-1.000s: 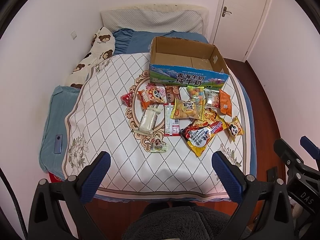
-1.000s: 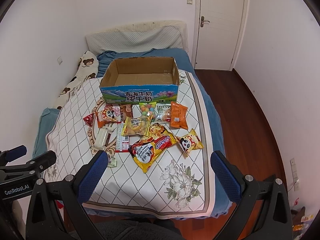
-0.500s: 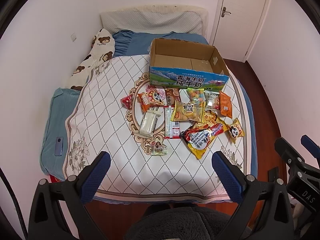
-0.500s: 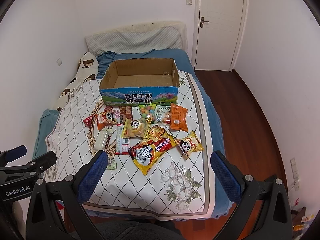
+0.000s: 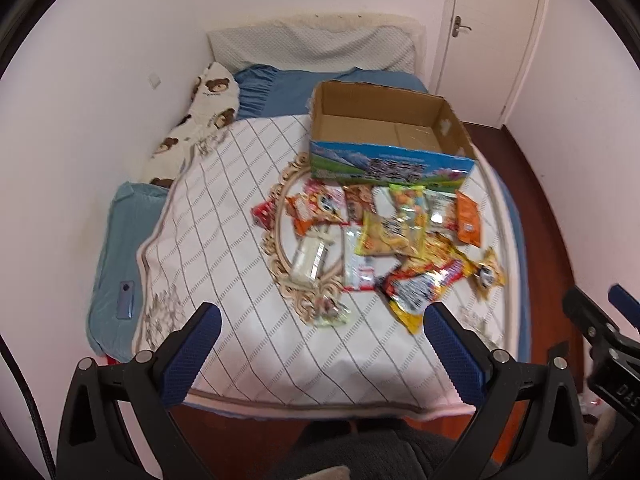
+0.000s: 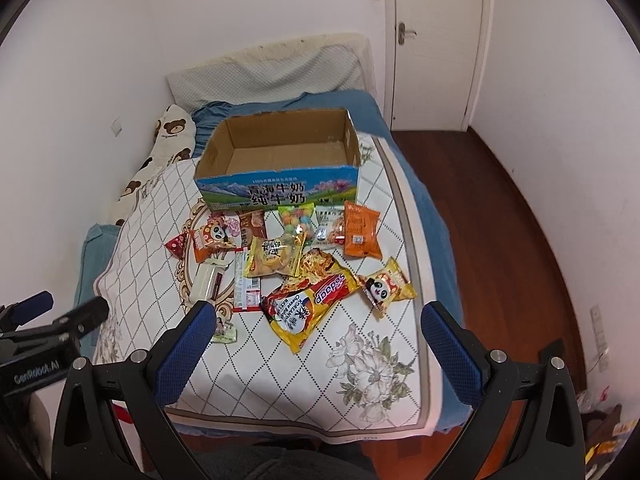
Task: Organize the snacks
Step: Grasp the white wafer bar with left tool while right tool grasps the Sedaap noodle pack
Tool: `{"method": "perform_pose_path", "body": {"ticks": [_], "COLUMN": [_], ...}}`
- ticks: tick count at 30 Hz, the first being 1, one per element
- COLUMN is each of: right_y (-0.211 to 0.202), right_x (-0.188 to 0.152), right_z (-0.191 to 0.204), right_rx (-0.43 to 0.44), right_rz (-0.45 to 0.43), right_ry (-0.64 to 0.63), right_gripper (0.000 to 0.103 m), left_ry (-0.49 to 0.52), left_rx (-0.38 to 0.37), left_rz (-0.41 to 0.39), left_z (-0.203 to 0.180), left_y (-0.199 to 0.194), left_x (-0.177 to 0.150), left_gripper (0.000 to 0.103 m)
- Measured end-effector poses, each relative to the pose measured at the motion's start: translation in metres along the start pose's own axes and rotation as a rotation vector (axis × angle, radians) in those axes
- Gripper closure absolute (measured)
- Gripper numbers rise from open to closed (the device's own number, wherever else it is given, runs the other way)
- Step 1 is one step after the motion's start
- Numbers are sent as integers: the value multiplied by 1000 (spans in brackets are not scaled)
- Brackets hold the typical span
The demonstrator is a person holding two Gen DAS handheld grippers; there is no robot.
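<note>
Cardboard box (image 6: pixel 280 156) & snacks (image 6: pixel 296 256) well ahead of both spread hand-held grippers (image 5: pixel 320 320) (image 6: pixel 316 316), nothing held

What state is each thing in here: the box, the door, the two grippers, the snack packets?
Cardboard milk box: open-topped, upright, empty.
Door: closed.
Left gripper: open, holding nothing, above the near edge of the bed.
Right gripper: open, holding nothing.
Sedaap noodle packet: sealed, lying flat on the quilt.
Orange packet: sealed, flat, outside the box.
Panda packet: sealed, flat.
</note>
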State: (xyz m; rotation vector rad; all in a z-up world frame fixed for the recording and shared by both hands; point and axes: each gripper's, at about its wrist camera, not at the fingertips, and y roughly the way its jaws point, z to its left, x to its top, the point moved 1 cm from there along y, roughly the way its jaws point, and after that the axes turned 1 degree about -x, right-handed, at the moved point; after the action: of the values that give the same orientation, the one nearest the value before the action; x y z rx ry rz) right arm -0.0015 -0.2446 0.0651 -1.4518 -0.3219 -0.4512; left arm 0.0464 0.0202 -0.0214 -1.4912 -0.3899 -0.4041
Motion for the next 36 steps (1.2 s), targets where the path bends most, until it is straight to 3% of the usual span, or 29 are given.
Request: {"method": "perform_pose_path", "body": {"ticks": [8, 13, 19, 23, 26, 32, 34, 36], "right_y": [128, 230, 303, 342, 360, 354, 350, 348], "right_x": [-5, -13, -14, -15, -24, -44, -53, -61], "right_z": [-18, -21, -7, 4, 15, 29, 32, 33], "right_rx": [68, 114, 21, -48, -106, -106, -115, -130], "right_rz": [222, 396, 468, 531, 574, 618, 630, 639], "right_ry": [197, 357, 449, 479, 399, 71, -11, -67], "right_gripper": [0, 0, 0, 0, 11, 14, 14, 13], "left_ry": [59, 93, 132, 125, 138, 191, 213, 239], "left_rx": [146, 185, 223, 178, 141, 42, 21, 8], "left_rz": [94, 192, 276, 348, 389, 455, 464, 474], "left_z": [15, 28, 35, 35, 30, 24, 22, 20], "left_y": [97, 165, 240, 276, 295, 323, 332, 344], "left_x": [12, 14, 25, 29, 29, 25, 25, 26], "left_gripper": [0, 0, 0, 0, 0, 1, 6, 24]}}
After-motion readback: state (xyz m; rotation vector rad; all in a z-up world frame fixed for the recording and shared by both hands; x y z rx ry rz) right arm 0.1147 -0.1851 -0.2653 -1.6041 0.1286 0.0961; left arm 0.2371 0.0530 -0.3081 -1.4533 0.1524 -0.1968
